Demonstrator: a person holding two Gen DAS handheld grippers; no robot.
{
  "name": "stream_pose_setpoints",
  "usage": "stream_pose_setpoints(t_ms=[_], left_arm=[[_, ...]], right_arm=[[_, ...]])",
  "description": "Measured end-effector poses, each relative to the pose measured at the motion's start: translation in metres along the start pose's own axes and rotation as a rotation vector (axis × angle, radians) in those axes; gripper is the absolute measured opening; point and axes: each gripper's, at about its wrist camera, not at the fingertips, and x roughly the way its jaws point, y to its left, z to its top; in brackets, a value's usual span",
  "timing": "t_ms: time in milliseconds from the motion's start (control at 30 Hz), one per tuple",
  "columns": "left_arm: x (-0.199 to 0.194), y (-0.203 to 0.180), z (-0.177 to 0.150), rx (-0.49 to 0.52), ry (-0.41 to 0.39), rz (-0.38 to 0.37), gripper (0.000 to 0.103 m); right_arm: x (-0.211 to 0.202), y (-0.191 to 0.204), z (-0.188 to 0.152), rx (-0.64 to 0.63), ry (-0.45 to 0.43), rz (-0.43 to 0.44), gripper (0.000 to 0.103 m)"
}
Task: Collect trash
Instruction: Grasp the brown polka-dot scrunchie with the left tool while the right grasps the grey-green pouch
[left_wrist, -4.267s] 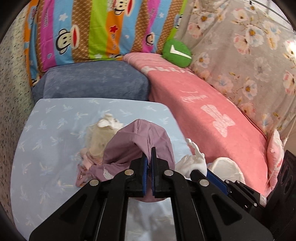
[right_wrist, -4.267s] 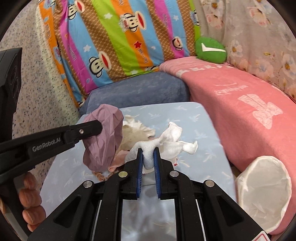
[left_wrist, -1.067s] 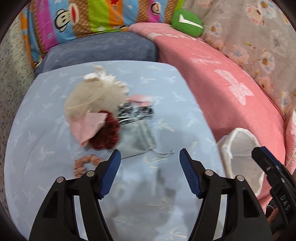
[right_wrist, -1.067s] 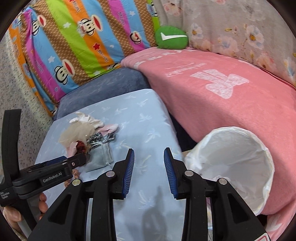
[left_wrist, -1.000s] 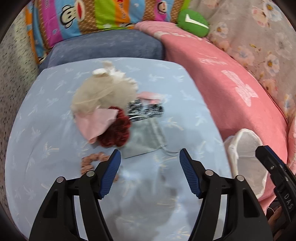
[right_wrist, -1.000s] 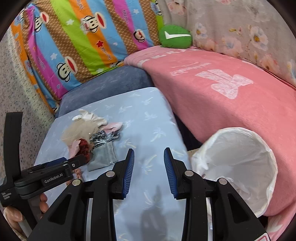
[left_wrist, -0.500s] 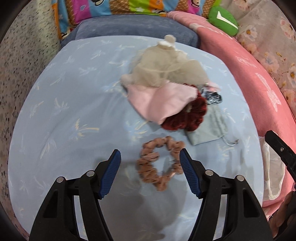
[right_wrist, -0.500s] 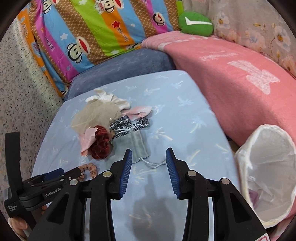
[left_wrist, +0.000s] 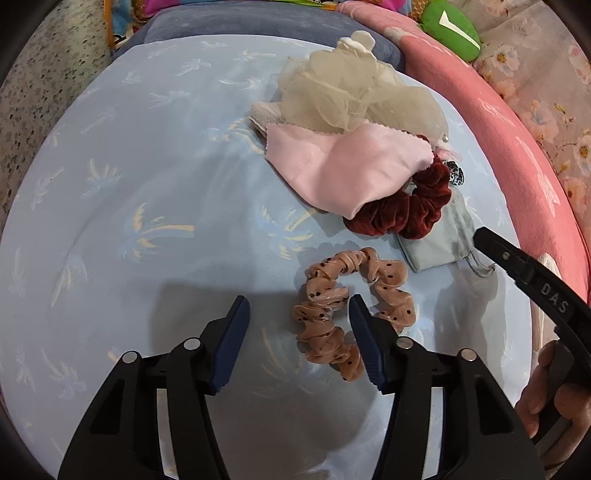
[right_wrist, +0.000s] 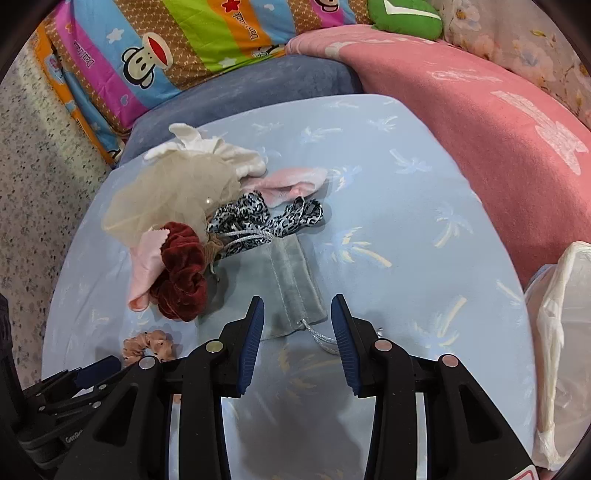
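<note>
A pile of cloth scraps lies on the light blue table (left_wrist: 110, 221): a beige mesh piece (left_wrist: 343, 96), a pink cloth (left_wrist: 343, 162), a dark red scrunchie (left_wrist: 406, 210), a grey pouch (left_wrist: 436, 243) and a leopard-print strip (right_wrist: 258, 218). A tan dotted scrunchie (left_wrist: 332, 306) lies apart, nearer me. My left gripper (left_wrist: 299, 317) is open low over the table, its right finger over the tan scrunchie. My right gripper (right_wrist: 297, 317) is open just above the near end of the grey pouch (right_wrist: 288, 288). The white bin bag (right_wrist: 561, 350) stands at the table's right edge.
A pink blanket (right_wrist: 480, 103) covers the couch on the right. A blue-grey cushion (right_wrist: 240, 92) and a striped monkey-print pillow (right_wrist: 184, 40) sit behind the table. A green cushion (right_wrist: 402, 14) lies at the back. A speckled wall (left_wrist: 40, 74) is on the left.
Both grippers, earlier shut on a purple cloth and a white cloth, are now open and empty. They moved from the bin back to the pile; the left now sits at the tan scrunchie.
</note>
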Motion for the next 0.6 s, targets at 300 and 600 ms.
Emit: stream_pose_setpoints(t_ms=[300, 600], left_arm=[[0.002, -0.001, 0.002, 0.014, 0.011, -0.030, 0.023], [-0.009, -0.017, 0.001, 0.047, -0.008, -0.035, 0.014]], right_arm=[[0.019, 0.000, -0.007, -0.002, 0.051, 0.001, 0.010], [-0.012, 0.004, -0.006, -0.020, 0.002, 0.028, 0.007]])
